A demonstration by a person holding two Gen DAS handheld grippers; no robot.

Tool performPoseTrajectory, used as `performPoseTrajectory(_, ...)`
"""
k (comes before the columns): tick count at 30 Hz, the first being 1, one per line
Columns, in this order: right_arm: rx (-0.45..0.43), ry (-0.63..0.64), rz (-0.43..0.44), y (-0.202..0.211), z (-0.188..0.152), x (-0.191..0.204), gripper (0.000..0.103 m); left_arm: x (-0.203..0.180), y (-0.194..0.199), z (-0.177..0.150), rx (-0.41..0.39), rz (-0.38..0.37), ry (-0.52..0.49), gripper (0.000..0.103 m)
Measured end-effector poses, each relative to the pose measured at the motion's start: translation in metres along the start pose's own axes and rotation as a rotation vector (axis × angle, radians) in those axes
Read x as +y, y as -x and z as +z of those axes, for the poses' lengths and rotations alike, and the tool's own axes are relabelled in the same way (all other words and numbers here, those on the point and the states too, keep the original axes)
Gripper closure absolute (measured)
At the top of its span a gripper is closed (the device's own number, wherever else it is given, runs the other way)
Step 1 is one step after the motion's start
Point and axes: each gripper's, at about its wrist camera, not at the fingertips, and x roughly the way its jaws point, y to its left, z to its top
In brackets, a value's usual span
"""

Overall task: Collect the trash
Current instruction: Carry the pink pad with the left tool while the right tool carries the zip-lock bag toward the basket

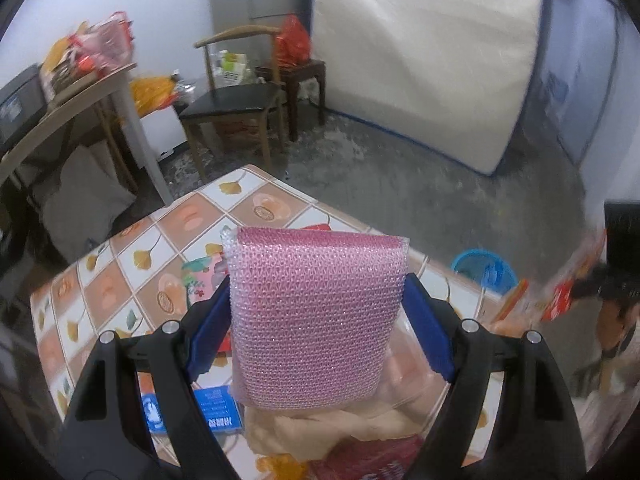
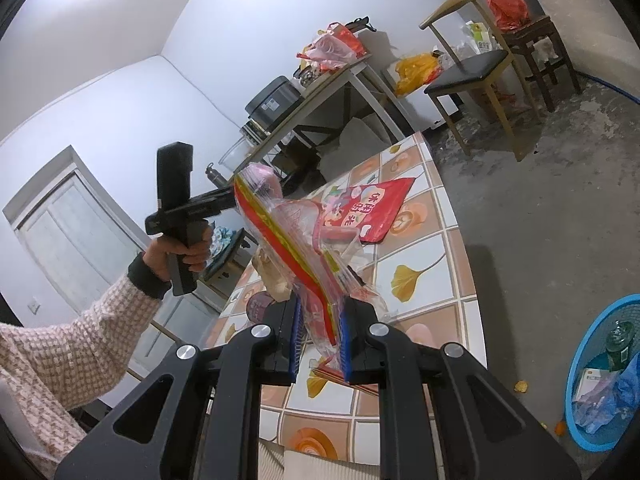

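**Two held pieces of rubbish, and how either could slip before reaching the basket**

Two handheld grippers work over a table (image 1: 132, 240) covered in a cloth patterned with orange and white tiles and yellow leaves.

The left gripper (image 1: 316, 300) holds a pink sponge (image 1: 316, 312) in clear wrapping. Its blue pads stand wide apart and press the sponge's two sides; the sponge stands upright between them, above the table. Under it lie a crumpled beige plastic bag (image 1: 320, 428) and a blue packet (image 1: 216, 404).

The right gripper (image 2: 322, 344) has its jaws narrow, clamped on the lower end of a clear plastic bag with a red and yellow strip (image 2: 288, 248). The bag juts up and away from the jaws, limp and creased. Beyond it a red snack packet (image 2: 372, 208) lies flat on the table. A person's hand (image 2: 180, 252) in a checked sleeve grips the left tool's handle.

The blue basket (image 2: 604, 376) sits on the floor just beside the table, on the right, already holding a bottle and some wrappers.

Likely risks, as a judgement: the sponge's slick wrapper may let it slide out of the wide grip if the tool tilts or swings quickly. The thin bag is held by a small area only, so a jerk could pull it free, or its loose end could catch the table edge. Either item, released early, would miss the basket and land on the floor.
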Motion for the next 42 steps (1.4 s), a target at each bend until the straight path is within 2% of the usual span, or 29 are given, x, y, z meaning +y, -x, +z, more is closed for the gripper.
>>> performPoseTrajectory(8, -0.015, 0.000, 0.004, 0.009, -0.001, 0.003, 0.088, 0.004, 0.031, 0.005, -0.038, 0.062, 0.157, 0.025)
performPoseTrajectory(17, -0.043, 0.003, 0.016, 0.028, 0.000, 0.007, 0.088, -0.030, 0.066, 0.001, -0.075, 0.034, 0.197, 0.025)
performPoseTrajectory(27, -0.138, -0.027, -0.027, 0.080, 0.002, -0.003, 0.088, -0.100, 0.076, -0.001, -0.076, -0.095, 0.164, 0.025)
performPoseTrajectory(35, -0.234, -0.087, -0.116, 0.139, -0.004, -0.026, 0.088, -0.169, 0.054, 0.011, -0.052, -0.226, 0.114, 0.025)
performPoseTrajectory(42, -0.295, -0.138, -0.228, 0.188, -0.019, -0.050, 0.088, -0.230, 0.022, 0.026, -0.038, -0.304, 0.069, 0.025)
